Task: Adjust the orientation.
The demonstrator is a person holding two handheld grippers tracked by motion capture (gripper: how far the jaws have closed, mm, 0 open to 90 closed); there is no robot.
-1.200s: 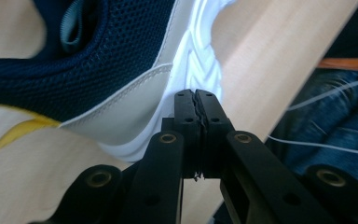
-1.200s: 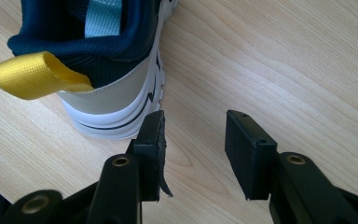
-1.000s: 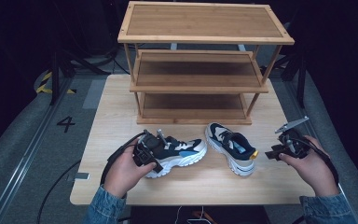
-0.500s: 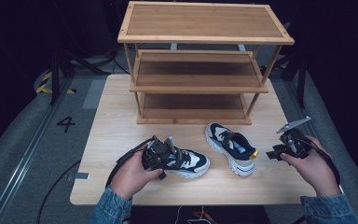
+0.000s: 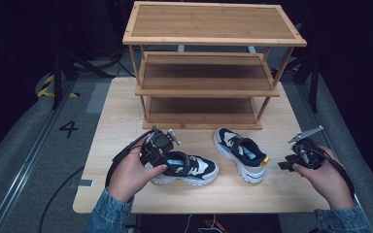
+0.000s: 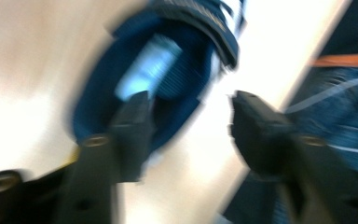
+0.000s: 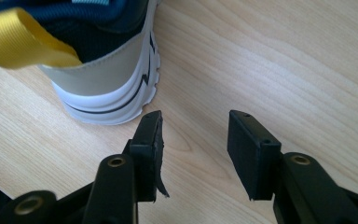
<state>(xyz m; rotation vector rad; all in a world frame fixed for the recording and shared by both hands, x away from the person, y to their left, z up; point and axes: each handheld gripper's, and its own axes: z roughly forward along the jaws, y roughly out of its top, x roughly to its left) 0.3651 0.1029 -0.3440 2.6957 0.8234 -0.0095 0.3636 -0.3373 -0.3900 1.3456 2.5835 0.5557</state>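
While left gripper [image 5: 167, 156] jaws, just opening, are standing apart over left shoe [image 5: 187, 168] in front of rack [image 5: 209, 92], I'm keeping right gripper [image 7: 193, 140] open, empty, behind right shoe [image 5: 241, 153] heel for next pickup.

A three-tier shoe rack [image 5: 209, 73] stands on the far half of the table [image 5: 126, 102]. Two sneakers lie on the tabletop before the rack. The left sneaker [image 5: 189, 167] lies crosswise, toe pointing right, near the front edge. The right sneaker [image 5: 240, 154] lies just right of it, apart, heel toward the front right. The left gripper [image 5: 158, 145] sits over the left sneaker's heel; the right gripper [image 5: 294, 160] hangs just right of the right sneaker's heel.
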